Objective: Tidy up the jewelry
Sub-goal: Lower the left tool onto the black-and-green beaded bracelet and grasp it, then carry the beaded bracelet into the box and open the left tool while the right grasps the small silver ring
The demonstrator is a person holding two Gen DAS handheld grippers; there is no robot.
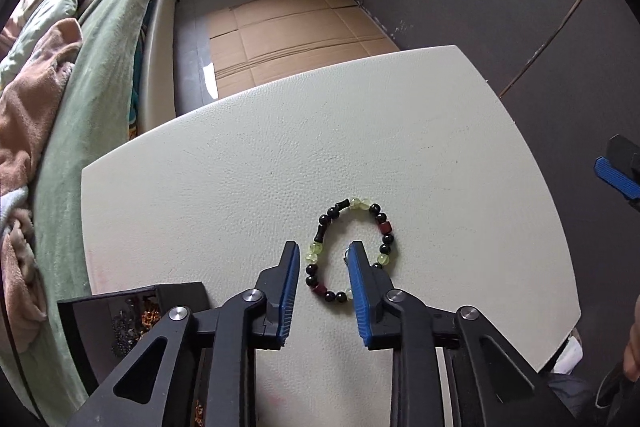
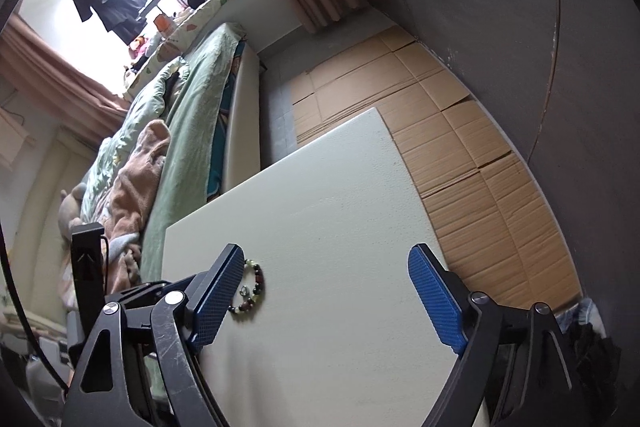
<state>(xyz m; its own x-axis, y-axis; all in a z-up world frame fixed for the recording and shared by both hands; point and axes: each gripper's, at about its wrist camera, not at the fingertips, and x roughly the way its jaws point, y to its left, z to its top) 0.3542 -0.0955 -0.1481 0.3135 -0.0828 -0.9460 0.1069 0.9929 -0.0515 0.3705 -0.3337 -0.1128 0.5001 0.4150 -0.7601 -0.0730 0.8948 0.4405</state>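
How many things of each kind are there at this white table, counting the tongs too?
Beaded bracelet: 1
Black jewellery box: 1
Tongs: 2, the left tongs and the right tongs, both open
Total: 4

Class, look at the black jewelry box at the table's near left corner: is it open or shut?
Open. In the left wrist view the jewelry box shows its dark interior with chains and trinkets lying inside, beside the left gripper.
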